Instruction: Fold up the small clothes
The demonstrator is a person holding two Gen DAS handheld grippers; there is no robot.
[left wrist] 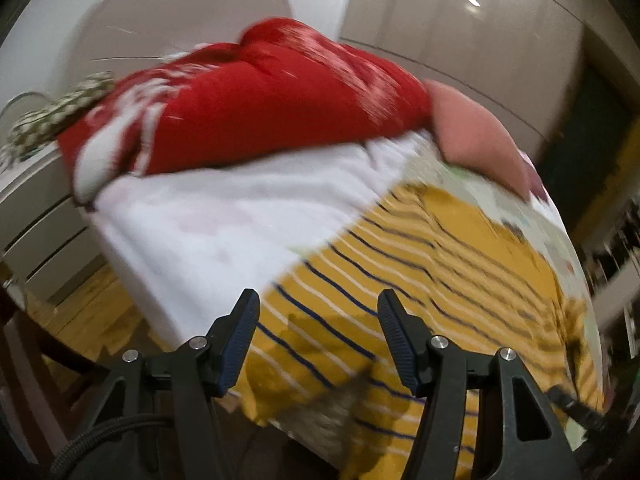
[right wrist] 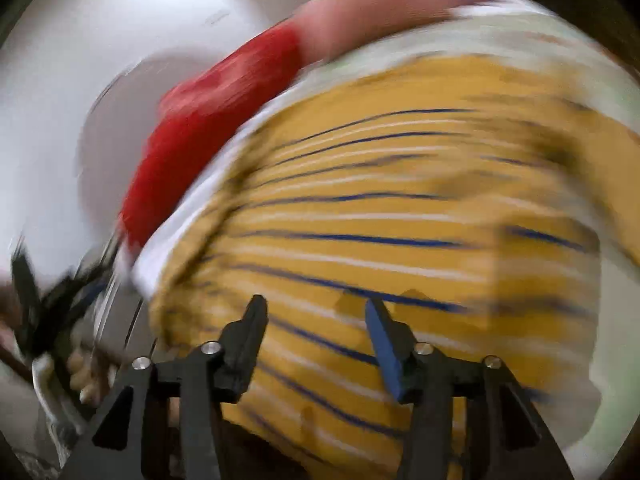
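- My left gripper has its fingers spread wide, holding nothing, just above the near part of the yellow striped garment.
- My right gripper is likewise spread and empty, hovering over the same yellow striped garment; this view is badly blurred.
- The garment, mustard yellow with navy and white stripes, lies spread on a white cloth-covered surface, towards its right side.
- Beyond it sits a red garment with white markings, bunched up, and a pink piece just beside the red one on the right.
- At the far left a green-and-white patterned cloth touches the red garment's edge.
- Wooden flooring shows below the surface's left edge.
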